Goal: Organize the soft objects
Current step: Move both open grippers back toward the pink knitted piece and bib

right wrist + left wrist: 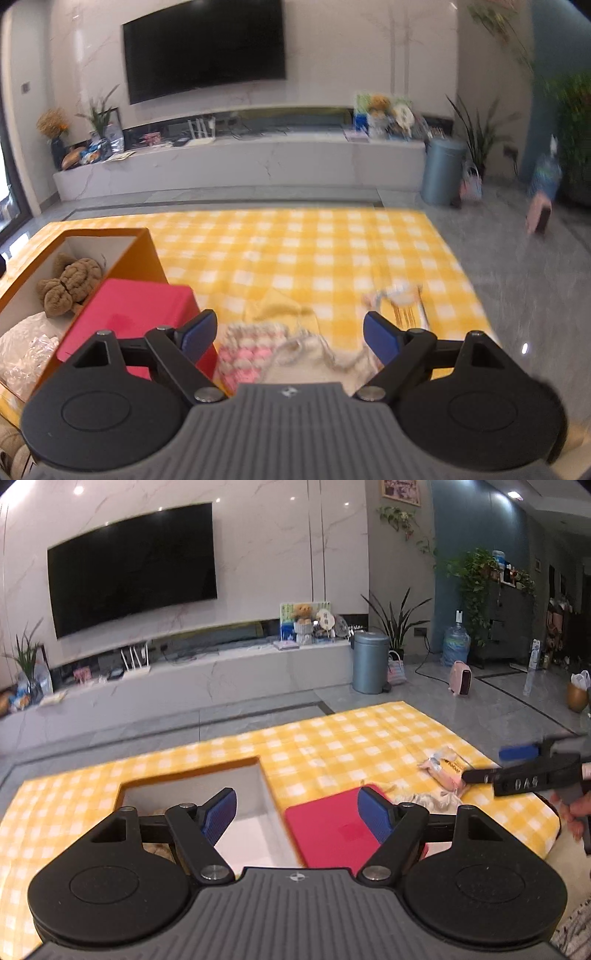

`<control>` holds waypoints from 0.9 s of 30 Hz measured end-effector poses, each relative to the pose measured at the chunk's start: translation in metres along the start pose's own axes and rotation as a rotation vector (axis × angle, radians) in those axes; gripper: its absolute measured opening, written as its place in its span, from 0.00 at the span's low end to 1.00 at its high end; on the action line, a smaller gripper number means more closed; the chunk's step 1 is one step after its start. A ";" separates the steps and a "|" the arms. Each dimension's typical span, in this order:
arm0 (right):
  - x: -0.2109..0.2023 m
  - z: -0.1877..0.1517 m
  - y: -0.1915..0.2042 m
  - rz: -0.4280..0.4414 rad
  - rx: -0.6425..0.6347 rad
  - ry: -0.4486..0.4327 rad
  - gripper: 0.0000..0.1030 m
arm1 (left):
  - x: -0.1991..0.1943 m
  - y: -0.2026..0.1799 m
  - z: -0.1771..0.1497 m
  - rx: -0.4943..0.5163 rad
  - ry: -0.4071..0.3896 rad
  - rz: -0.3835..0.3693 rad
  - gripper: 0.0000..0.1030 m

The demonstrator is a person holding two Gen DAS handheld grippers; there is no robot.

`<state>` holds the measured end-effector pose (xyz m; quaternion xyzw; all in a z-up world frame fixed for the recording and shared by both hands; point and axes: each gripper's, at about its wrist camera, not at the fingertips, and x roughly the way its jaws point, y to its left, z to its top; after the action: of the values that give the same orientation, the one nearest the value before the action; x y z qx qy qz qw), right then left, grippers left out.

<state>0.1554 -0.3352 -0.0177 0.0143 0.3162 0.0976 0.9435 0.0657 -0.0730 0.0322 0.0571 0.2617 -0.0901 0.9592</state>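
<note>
The left claw [297, 814] is released, its blue pads spread wide with nothing between them, above the red lid [332, 834] and the open orange box [192, 775]. The right claw [288, 334] is also spread and empty, hanging over a pink and cream knitted piece [247, 347] and a cream cloth [314, 358] at the near edge of the yellow checked cloth [295, 251].

Only the right wrist view looks into the box: a brown plush toy [70, 284] lies at its far end and a clear crinkled bag [26, 350] nearer. It also shows a yellow knitted piece [277, 306] just beyond the pink one.

Only the left wrist view shows the right claw [491, 766] from outside, reaching in from the right edge beside a small packet [445, 771], with letters on its arm too blurred to read surely.

The packet lies with its long axis slanting from far left to near right; its print is unreadable.
</note>
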 end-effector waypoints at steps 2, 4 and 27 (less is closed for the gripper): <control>0.007 -0.007 -0.011 0.001 0.034 0.024 0.83 | 0.009 -0.015 0.002 0.005 0.028 0.003 0.85; 0.014 -0.013 -0.021 -0.018 0.055 0.043 0.83 | 0.018 -0.027 0.004 -0.002 0.054 -0.025 0.86; 0.087 -0.057 -0.037 -0.040 0.306 0.195 0.97 | 0.144 -0.110 0.026 0.114 0.360 -0.106 0.80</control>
<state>0.1955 -0.3566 -0.1184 0.1418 0.4174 0.0305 0.8971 0.1780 -0.2049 -0.0257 0.1124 0.4263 -0.1433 0.8860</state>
